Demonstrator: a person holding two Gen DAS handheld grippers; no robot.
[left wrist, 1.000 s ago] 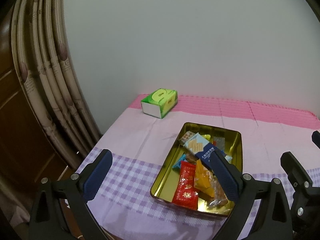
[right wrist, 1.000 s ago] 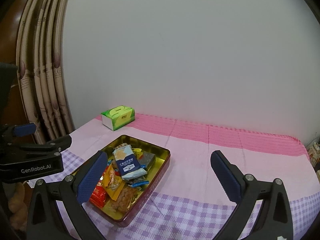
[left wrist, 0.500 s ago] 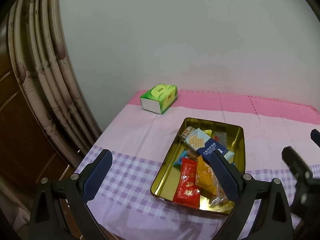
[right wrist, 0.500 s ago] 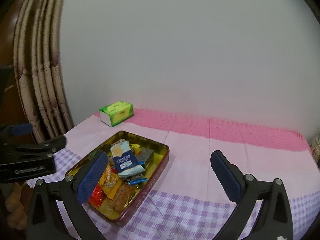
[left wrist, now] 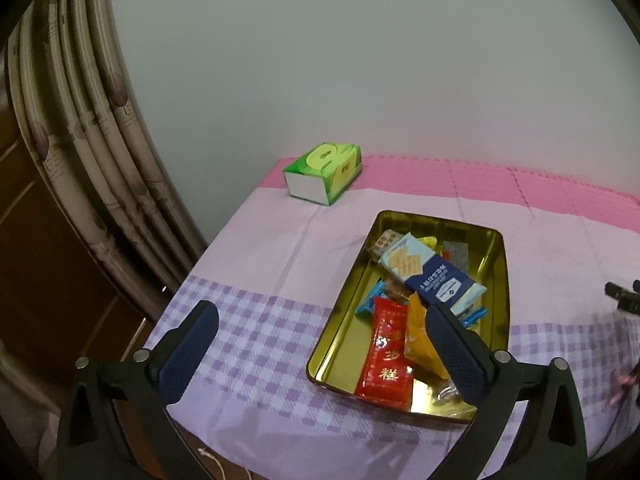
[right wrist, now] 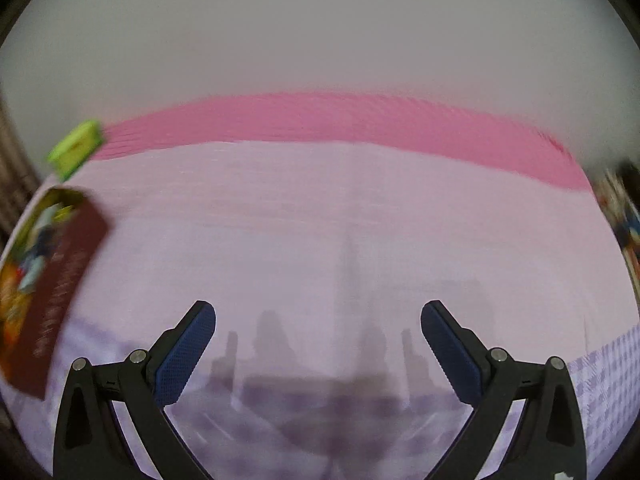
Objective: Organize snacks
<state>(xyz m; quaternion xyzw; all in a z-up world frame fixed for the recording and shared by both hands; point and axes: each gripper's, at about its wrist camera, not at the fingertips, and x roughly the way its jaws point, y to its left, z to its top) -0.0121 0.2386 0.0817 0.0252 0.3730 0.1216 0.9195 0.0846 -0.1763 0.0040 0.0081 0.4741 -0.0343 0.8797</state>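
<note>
A gold tin tray (left wrist: 498, 292) on the table holds several snack packets: a blue cracker pack (left wrist: 430, 276), a red packet (left wrist: 386, 356) and an orange packet (left wrist: 420, 340). My left gripper (left wrist: 320, 350) is open and empty, held above the table just left of the tray's near end. My right gripper (right wrist: 318, 350) is open and empty over bare pink cloth. In the blurred right wrist view the tray (right wrist: 60, 276) sits at the far left, its red-brown side wall showing.
A green tissue box (left wrist: 324, 172) stands at the table's back left corner, also in the right wrist view (right wrist: 76, 148). Curtains (left wrist: 92, 132) and a wooden cabinet lie left of the table. Some colourful items (right wrist: 624, 228) sit blurred at the far right edge.
My right gripper has swung quickly to the right and down toward the cloth, so the tray slid to the left edge of its view. My left gripper moved slightly.
</note>
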